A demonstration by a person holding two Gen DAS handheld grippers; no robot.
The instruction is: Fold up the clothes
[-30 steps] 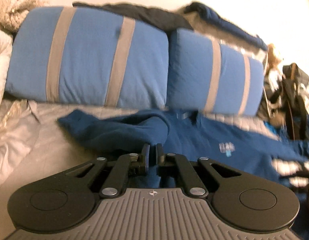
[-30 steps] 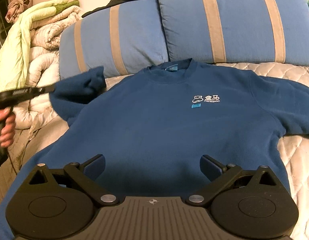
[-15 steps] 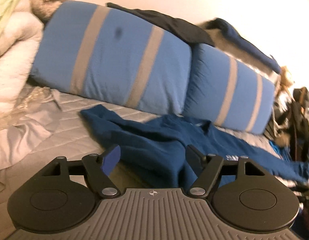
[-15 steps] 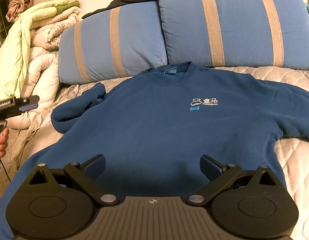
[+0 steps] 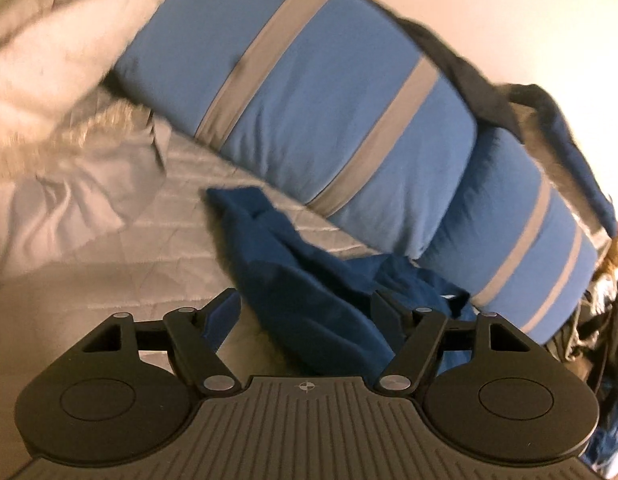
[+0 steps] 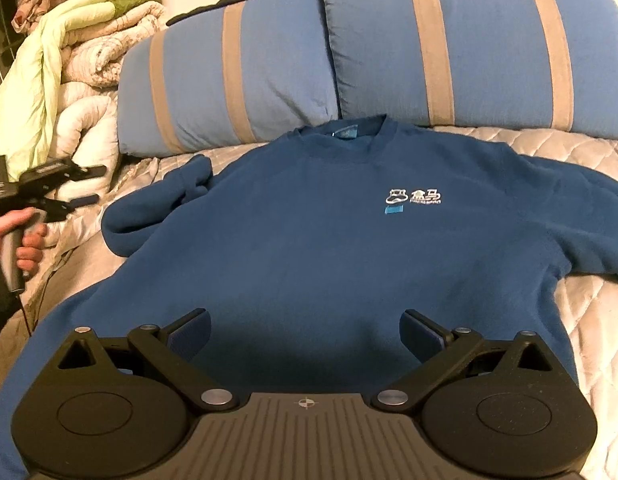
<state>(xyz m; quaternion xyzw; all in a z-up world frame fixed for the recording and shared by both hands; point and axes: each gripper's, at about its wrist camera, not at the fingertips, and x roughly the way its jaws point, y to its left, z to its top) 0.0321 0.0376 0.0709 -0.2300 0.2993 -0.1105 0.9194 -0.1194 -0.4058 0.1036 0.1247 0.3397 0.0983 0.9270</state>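
1. Quilted bedding (image 6: 589, 312) forms the work surface, with two blue striped pillows (image 6: 237, 80) at its far edge and a heap of pale quilts (image 6: 89, 60) to the left.
2. Task item: a dark blue sweatshirt (image 6: 329, 248) lies front side up on the bedding, collar toward the pillows, body spread flat and reaching under and past the right gripper (image 6: 307, 330).
3. Sleeves: one sleeve (image 6: 161, 208) is bent back on itself in a loose bunch, ahead and left of the right jaws; the other sleeve (image 6: 581, 224) runs out to the right, ahead of them.
4. Right gripper: jaws stand wide apart, holding nothing, low over the hem end of the body.
5. Left gripper (image 5: 307, 312): jaws also wide and empty; the bunched sleeve (image 5: 293, 280) lies directly ahead and between them. In the right wrist view this gripper (image 6: 85, 184) sits off the garment's left edge, held by a hand (image 6: 17, 236).
6. Step in hand, as judged: arranging the sleeves. The body is not folded over.
7. Next move would call for closing the left jaws on the sleeve near its cuff and laying it straight, either across the chest or flat outward; the pictures do not settle which.
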